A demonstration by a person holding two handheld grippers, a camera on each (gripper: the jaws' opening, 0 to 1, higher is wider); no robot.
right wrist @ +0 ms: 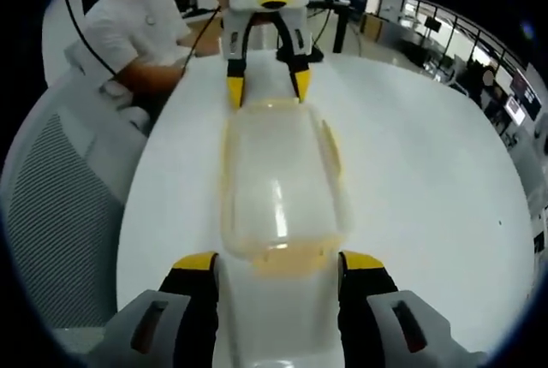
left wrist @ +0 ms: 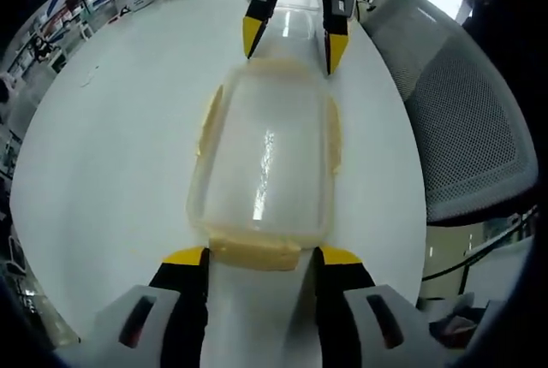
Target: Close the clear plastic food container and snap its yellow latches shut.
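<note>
Both tongs, left (left wrist: 261, 258) and right (right wrist: 278, 261), gape empty at opposite ends of the lidded container (left wrist: 265, 163) mid-worktop (left wrist: 111, 128); next, I judge, pressing each end latch (left wrist: 255, 252) down.

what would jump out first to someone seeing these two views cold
The clear plastic food container, lid on, lies mid-table with yellow latches at its ends and sides. Two open grippers face each other across it: the left gripper at one end latch, the right gripper at the far end. A grey mesh office chair stands beside the white round table.
</note>
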